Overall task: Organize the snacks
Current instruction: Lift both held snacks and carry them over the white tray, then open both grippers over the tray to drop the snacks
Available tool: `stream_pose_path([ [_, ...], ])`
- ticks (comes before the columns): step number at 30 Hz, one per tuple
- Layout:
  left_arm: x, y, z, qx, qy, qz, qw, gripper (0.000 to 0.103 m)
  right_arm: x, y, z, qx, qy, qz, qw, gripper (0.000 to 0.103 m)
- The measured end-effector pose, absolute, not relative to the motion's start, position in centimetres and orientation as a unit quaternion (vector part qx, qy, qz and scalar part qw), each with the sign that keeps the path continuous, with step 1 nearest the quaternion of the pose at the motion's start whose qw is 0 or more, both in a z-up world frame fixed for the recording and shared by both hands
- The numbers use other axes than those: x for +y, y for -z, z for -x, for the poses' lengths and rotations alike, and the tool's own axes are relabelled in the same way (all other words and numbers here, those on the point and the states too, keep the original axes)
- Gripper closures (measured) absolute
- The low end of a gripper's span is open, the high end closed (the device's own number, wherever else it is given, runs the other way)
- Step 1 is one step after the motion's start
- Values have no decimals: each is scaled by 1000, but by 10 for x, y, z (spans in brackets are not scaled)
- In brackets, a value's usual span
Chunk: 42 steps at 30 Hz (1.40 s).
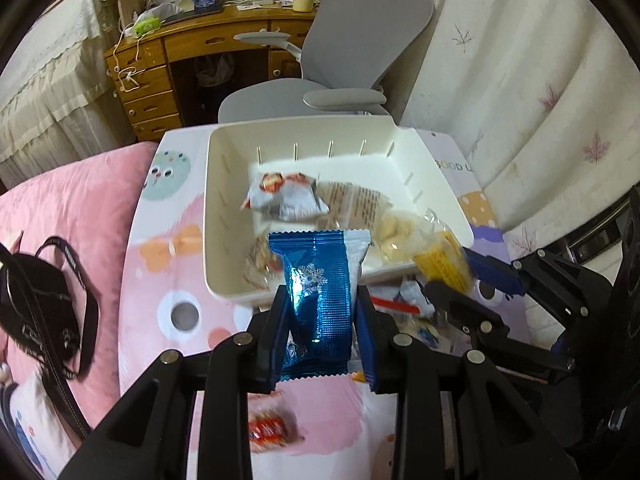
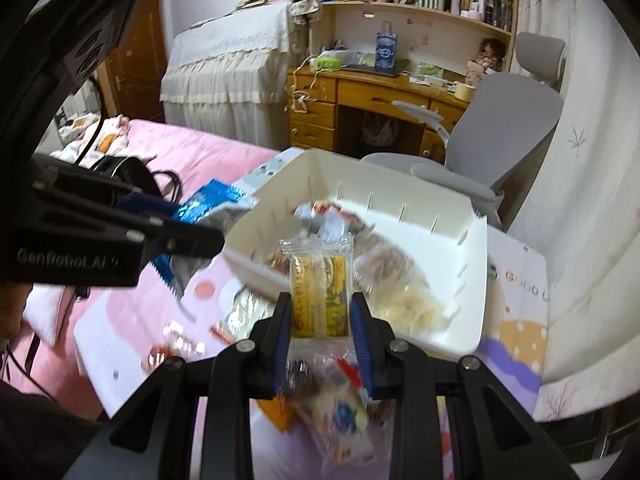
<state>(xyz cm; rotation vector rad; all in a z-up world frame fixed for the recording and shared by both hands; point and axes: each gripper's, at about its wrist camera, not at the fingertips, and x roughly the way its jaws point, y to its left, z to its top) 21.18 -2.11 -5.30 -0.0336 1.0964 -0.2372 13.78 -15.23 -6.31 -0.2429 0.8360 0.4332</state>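
Observation:
My left gripper (image 1: 322,300) is shut on a shiny blue snack packet (image 1: 320,292) with a snowflake print, held above the near rim of the white bin (image 1: 224,168). My right gripper (image 2: 320,304) is shut on a clear packet with a yellow snack (image 2: 320,296), raised over the white bin (image 2: 476,280). The yellow snack (image 1: 442,264) and the right gripper (image 1: 460,288) also show at the right in the left wrist view. The blue packet (image 2: 212,204) and the left gripper (image 2: 192,236) appear at the left in the right wrist view. Several wrapped snacks lie inside the bin.
The bin stands on a small patterned table (image 1: 160,272) beside a pink bed (image 1: 60,216) with a black bag (image 1: 36,300). Loose snacks (image 2: 336,412) lie on the table below my right gripper, and a red one (image 1: 268,428) below the left. A grey chair (image 1: 352,40) and wooden desk (image 1: 192,40) stand behind.

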Motion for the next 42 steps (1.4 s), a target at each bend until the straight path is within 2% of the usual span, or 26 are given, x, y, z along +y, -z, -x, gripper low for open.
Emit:
stream_pose_path([
  [9, 9, 61, -263, 525, 127, 16, 842, 74, -130, 59, -188, 392, -181, 85, 898, 74],
  [21, 19, 92, -304, 544, 175, 13, 821, 74, -118, 87, -227, 419, -137, 32, 897, 73],
  [29, 19, 99, -306, 561, 176, 18, 809, 64, -121, 93, -229, 433, -122, 13, 893, 72],
  [31, 20, 96, -302, 557, 173, 17, 812, 58, -122, 92, -226, 433, -120, 15, 893, 72],
  [42, 18, 70, -259, 544, 148, 17, 826, 54, -141, 79, -192, 440, -123, 3, 890, 70],
])
